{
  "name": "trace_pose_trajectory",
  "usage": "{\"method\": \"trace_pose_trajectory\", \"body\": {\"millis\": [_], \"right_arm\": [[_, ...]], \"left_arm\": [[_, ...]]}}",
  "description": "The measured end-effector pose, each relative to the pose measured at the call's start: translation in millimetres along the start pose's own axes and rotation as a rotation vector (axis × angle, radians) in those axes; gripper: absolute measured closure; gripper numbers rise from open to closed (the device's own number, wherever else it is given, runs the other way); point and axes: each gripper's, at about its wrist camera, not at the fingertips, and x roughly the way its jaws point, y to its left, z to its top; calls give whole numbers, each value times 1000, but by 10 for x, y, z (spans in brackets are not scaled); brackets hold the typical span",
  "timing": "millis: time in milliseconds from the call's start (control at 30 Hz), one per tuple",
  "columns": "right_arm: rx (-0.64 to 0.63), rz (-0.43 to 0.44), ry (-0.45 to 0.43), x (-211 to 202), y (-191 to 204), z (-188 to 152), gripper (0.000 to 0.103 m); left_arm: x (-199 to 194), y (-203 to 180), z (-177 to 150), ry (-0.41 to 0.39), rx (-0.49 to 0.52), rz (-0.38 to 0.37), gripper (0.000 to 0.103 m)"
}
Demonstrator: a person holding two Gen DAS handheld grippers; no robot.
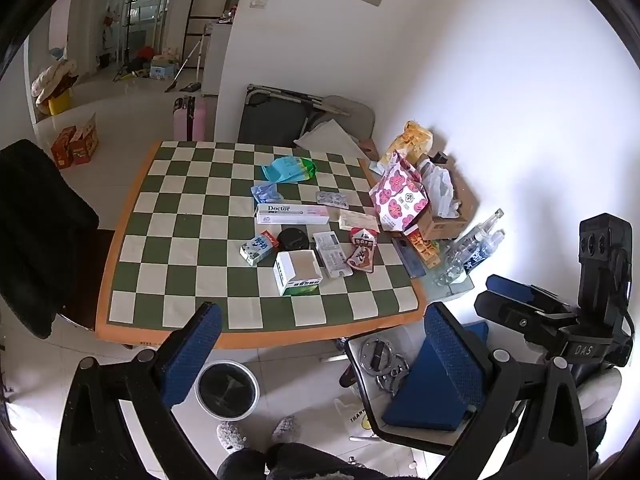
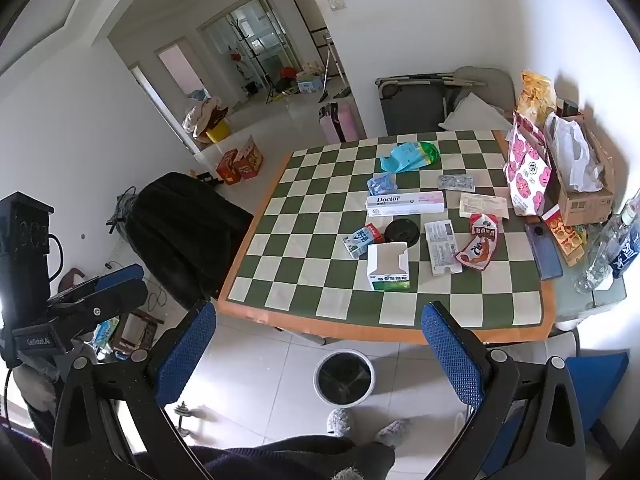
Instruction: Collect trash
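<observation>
both claws hover short of the counter's (image 1: 120, 264) near edge, nothing collected yet - the approach step is in hand. left claw (image 1: 320, 344): fingers spread wide, empty. right claw (image 2: 320, 344): likewise apart and empty. the trash sits mid-counter, left to right: milk carton (image 1: 258, 247), black lid (image 1: 293, 239), open white box (image 1: 298, 272), red snack wrapper (image 1: 362, 255). the doctor box (image 1: 292, 213) lies flat, its long axis parallel to the near edge. the bin (image 1: 227, 389) stands on the floor below that edge - next move, in my judgement, calls for reaching forward and closing on the nearest piece.
</observation>
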Motion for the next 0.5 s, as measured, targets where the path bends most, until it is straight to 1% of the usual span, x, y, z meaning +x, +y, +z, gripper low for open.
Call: {"method": "trace_pose_trajectory", "body": {"millis": [367, 433, 500], "right_arm": [[-5, -1, -1, 1, 3, 14, 0], [-5, 0, -2, -3, -8, 11, 0], [-7, 6, -2, -4, -9, 3, 0]], "left_arm": [[25, -48, 38, 1, 1, 4, 0], [10, 0, 17, -6, 1, -1, 0], [35, -71, 48, -5, -1, 3, 0]]}}
